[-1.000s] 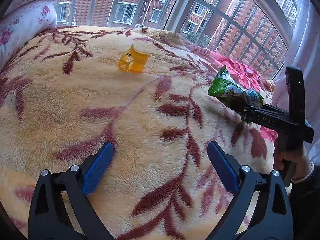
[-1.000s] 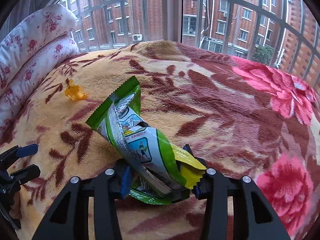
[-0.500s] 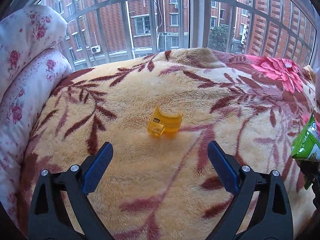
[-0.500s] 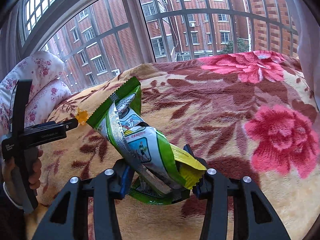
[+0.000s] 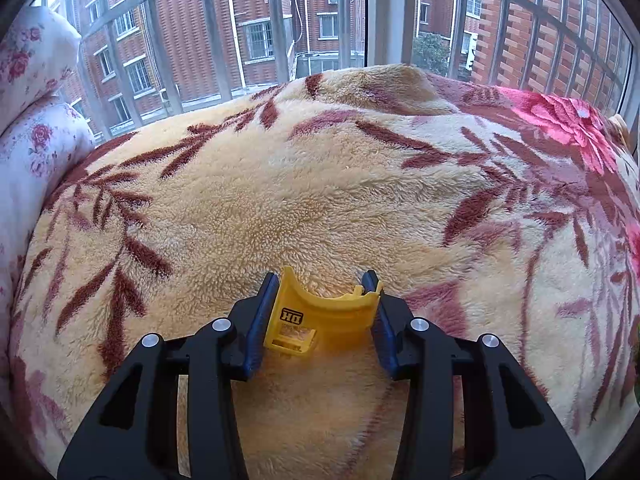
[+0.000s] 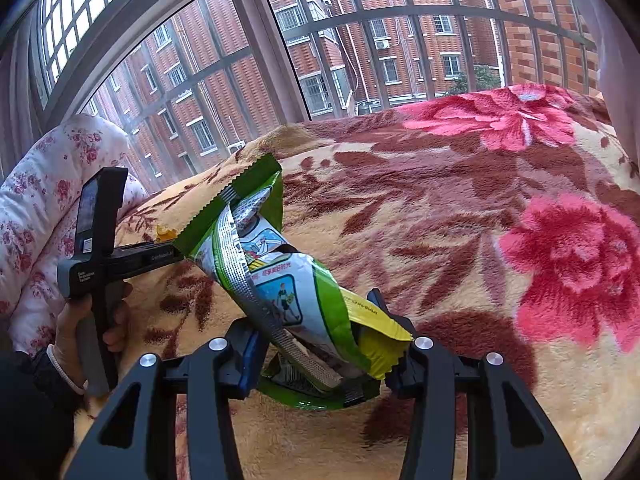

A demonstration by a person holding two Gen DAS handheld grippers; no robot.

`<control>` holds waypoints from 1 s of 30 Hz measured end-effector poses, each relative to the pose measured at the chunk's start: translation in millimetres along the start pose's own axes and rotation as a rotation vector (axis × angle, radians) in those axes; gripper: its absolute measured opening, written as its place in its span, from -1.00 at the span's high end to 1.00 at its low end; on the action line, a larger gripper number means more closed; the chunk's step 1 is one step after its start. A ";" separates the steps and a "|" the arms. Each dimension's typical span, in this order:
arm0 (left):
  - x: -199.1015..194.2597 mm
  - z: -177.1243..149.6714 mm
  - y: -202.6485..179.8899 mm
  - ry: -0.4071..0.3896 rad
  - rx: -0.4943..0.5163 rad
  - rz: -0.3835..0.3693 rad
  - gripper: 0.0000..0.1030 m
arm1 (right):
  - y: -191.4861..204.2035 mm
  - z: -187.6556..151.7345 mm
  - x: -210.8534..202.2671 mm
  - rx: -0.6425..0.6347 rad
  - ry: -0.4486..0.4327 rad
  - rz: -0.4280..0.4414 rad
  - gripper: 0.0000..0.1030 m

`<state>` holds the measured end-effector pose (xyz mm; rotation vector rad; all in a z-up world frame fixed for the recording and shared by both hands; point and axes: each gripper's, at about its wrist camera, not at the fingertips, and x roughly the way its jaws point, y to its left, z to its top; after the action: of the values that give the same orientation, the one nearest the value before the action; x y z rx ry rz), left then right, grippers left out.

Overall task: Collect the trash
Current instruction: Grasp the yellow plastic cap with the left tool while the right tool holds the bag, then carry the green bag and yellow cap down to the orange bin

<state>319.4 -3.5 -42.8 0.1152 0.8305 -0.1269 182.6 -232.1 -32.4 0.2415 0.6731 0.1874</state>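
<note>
Left tongs (image 5: 322, 312) clenched on yellow plastic clip (image 5: 320, 316), lower centre, on blanket (image 5: 320, 200) | Right tongs (image 6: 326, 364) clenched on green snack wrapper (image 6: 280, 280), centre frame | Progress: 2 trash pieces gripped; no bin visible, dropping off remains.

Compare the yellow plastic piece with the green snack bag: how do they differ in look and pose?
The yellow plastic piece is small, rigid and curved, one plain colour; the green snack bag is larger, crumpled and printed with pictures. The piece sits low against the blanket; the bag sticks up at a slant. Shared: each is clamped in a hand-held gripper, left and right.
</note>
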 end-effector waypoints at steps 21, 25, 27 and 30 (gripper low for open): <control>-147.9 -70.8 -27.2 -0.107 -0.007 0.045 0.18 | -11.0 -6.8 -24.1 0.069 -0.020 -0.093 0.10; -166.2 -87.3 -26.0 -0.113 -0.021 0.032 0.18 | -3.3 -17.5 -54.0 0.044 -0.029 -0.111 0.10; -174.5 -95.5 -26.1 -0.114 -0.033 0.022 0.18 | 1.4 -25.4 -70.9 0.026 -0.029 -0.112 0.09; -188.7 -110.1 -28.1 -0.122 -0.045 0.008 0.18 | 9.1 -39.7 -99.5 -0.005 -0.032 -0.101 0.09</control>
<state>108.9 -1.9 22.0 0.0674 0.7108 -0.1066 80.3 -241.8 -1.0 0.2051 0.6511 0.0878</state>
